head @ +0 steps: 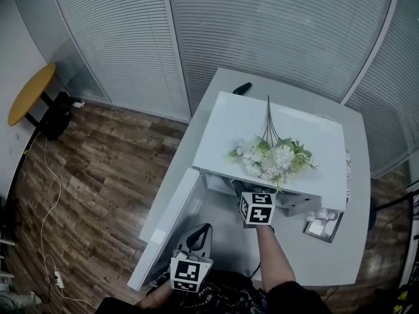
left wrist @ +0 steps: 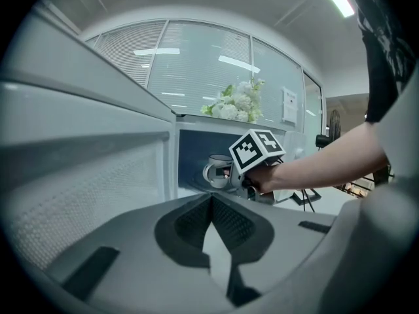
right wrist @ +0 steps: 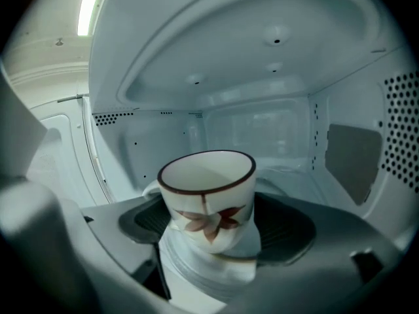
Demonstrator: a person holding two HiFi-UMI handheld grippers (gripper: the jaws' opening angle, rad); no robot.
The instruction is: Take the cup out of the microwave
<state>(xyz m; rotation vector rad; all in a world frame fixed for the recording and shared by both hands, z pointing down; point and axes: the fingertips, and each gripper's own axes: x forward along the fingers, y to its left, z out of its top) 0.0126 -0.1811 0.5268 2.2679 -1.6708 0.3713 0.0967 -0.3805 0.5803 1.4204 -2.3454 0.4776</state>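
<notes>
The microwave's door (head: 167,227) stands swung wide toward the lower left of the head view, its outer edge past the bench (head: 327,254) edge and over the wooden floor (head: 98,195). Just right of it, low in the frame, the left gripper (head: 204,231) hangs in front of the open mouth. Its pads are pressed together at the tips and nothing is between them.

At centre sits the white microwave (head: 262,123), a spray of pale flowers (head: 272,157) lying near its front top edge. Below that edge the right gripper (right wrist: 209,231) reaches into the cavity. Its ribbed pads close on either side of the cup's (right wrist: 208,188) lower body. The cup is upright, its handle pointing to frame left, and it sits over the white turntable plate (right wrist: 196,273). Open space shows above its brown rim up to the domed ceiling. The perforated right wall (right wrist: 399,129) stands well apart from it.
</notes>
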